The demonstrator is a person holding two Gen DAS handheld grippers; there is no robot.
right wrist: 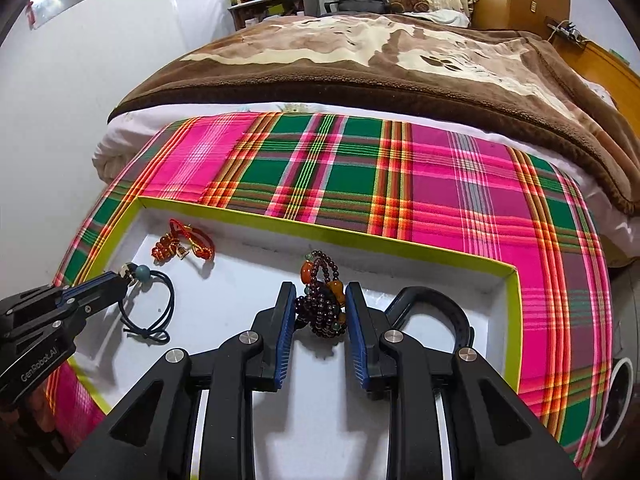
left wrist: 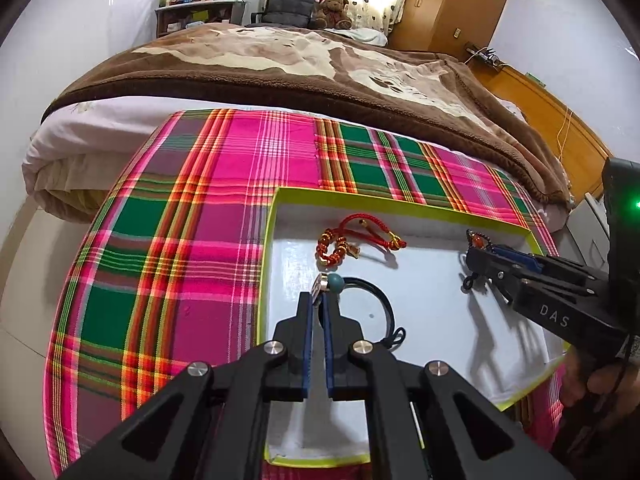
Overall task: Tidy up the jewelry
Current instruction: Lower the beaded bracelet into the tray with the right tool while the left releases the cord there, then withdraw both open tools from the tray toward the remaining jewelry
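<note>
Shallow white tray with lime-green rim [right wrist: 400, 242], on plaid cloth [right wrist: 440, 184]. Left gripper [left wrist: 319, 300]: jaws nearly closed, pinching black cord bracelet with teal bead [left wrist: 334, 281]. Right gripper [right wrist: 320, 304]: jaws partly open, straddling dark garnet bead bracelet [right wrist: 322, 312] on tray floor. Red knotted-cord bracelet [left wrist: 348, 244] lies at tray's far side.

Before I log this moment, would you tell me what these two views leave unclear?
- Left wrist view: the left gripper hides what its pads pinch beside the teal bead of the black cord bracelet.
- Right wrist view: whether the right gripper pads touch the dark beaded bracelet.
- Both views: the tray's near edge, hidden behind the grippers.
</note>
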